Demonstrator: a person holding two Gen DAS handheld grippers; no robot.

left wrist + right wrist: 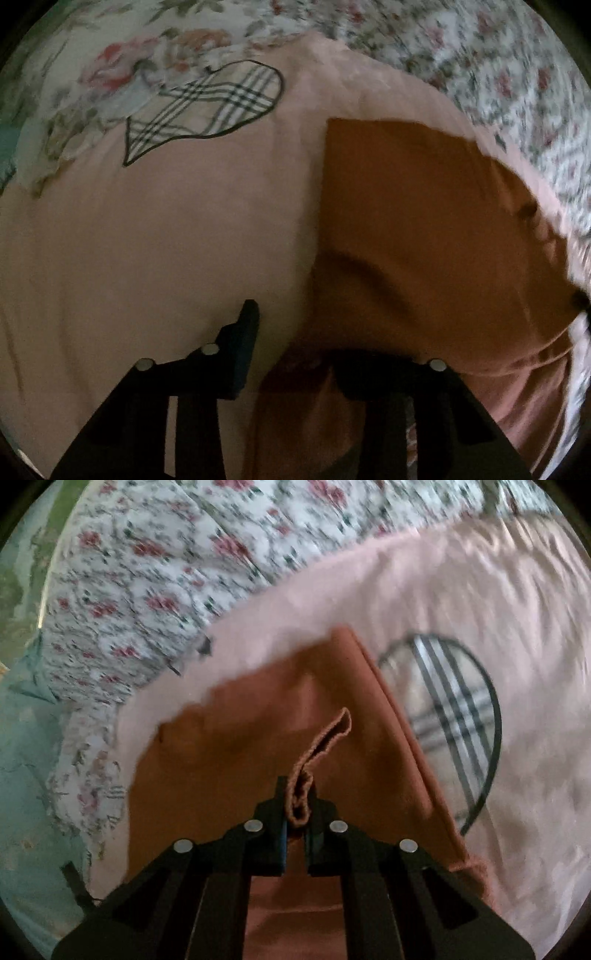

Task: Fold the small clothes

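Note:
A pale pink garment (166,240) with a plaid heart patch (207,107) lies spread on a floral bedsheet (498,74). One side is turned over as a darker flap (424,221). My left gripper (291,354) stands partly open at the flap's near edge. Cloth lies in the gap and drapes over the right finger; the left finger (243,332) is bare. In the right wrist view my right gripper (297,812) is shut on a bunched hem strip (325,746) of the flap (240,738), lifted over the garment (498,609) beside the plaid patch (454,709).
The floral bedsheet (166,554) surrounds the garment at the top and left. A teal surface (22,775) shows beyond the bed's left edge in the right wrist view. Both pictures are blurred.

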